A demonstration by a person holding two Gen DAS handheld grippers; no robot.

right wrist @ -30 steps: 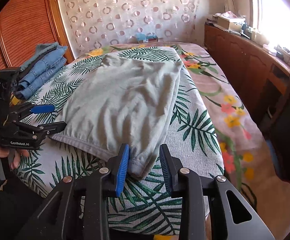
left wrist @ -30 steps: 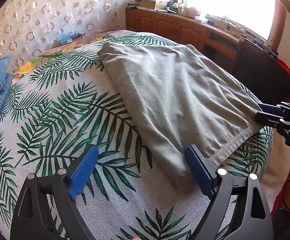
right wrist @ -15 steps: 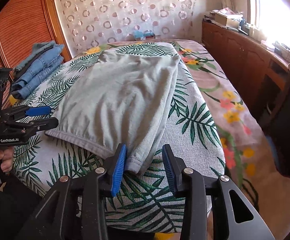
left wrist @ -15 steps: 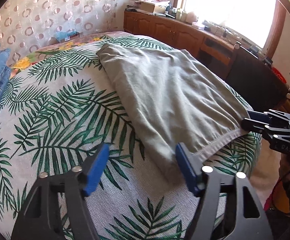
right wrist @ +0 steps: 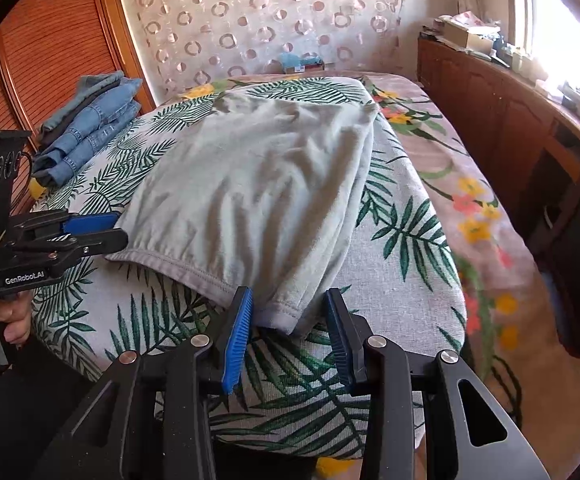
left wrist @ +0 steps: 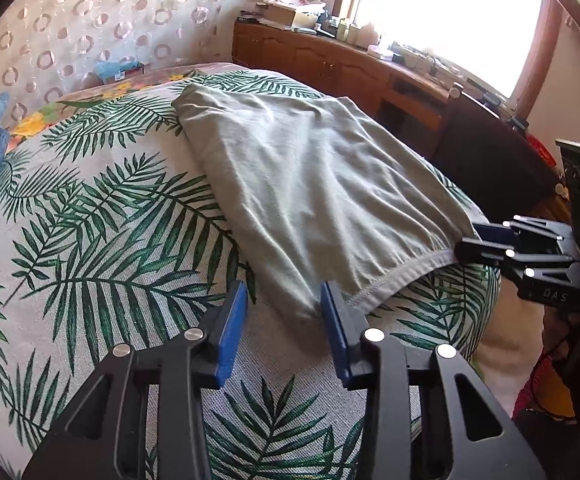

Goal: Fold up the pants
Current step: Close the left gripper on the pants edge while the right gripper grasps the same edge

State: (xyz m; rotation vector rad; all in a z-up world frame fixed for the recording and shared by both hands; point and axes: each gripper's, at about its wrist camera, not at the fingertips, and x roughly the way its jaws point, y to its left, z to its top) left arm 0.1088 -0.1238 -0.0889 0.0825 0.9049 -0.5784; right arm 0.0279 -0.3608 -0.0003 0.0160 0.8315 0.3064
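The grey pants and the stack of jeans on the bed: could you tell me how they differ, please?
The grey pants are pale, soft and spread flat mid-bed; the jeans are blue denim, folded into a stack at the bed's far left edge. Both grippers sit at the grey pants' near corners; none is near the jeans. Both lie on the palm-leaf cover.

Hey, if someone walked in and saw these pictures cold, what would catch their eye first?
Most likely the grey-green pants spread flat in the middle of the palm-leaf bedspread. The left gripper and right gripper each straddle a near corner of them, the left's jaws having just been closing. Folded jeans sit at the bed's far left.
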